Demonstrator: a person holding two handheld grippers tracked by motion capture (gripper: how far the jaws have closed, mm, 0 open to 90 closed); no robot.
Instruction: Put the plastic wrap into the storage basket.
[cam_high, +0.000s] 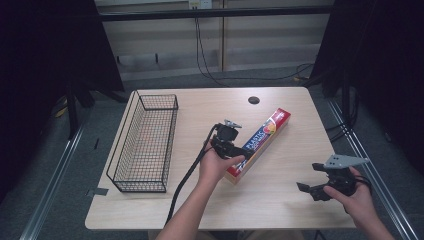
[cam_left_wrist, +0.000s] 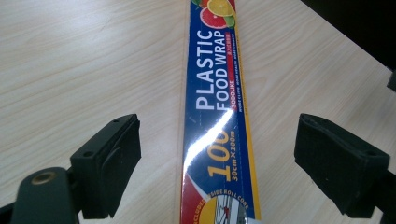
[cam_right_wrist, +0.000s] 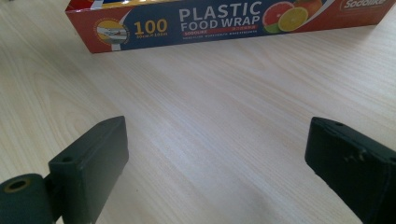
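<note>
A long box of plastic food wrap (cam_high: 260, 142) lies slantwise on the wooden table (cam_high: 280, 200), blue on top with red sides. My left gripper (cam_high: 235, 152) hangs over the box's near end. Its jaws stand open on either side of the box (cam_left_wrist: 215, 116) without touching it. At the table's right front my right gripper (cam_high: 312, 189) is open over bare wood, pointing toward the box (cam_right_wrist: 224, 21), which lies across the top of the right gripper view.
A black wire basket (cam_high: 145, 142) stands empty along the table's left side. A round cable hole (cam_high: 254, 100) sits near the far edge. Black curtains, cables and metal rails surround the table.
</note>
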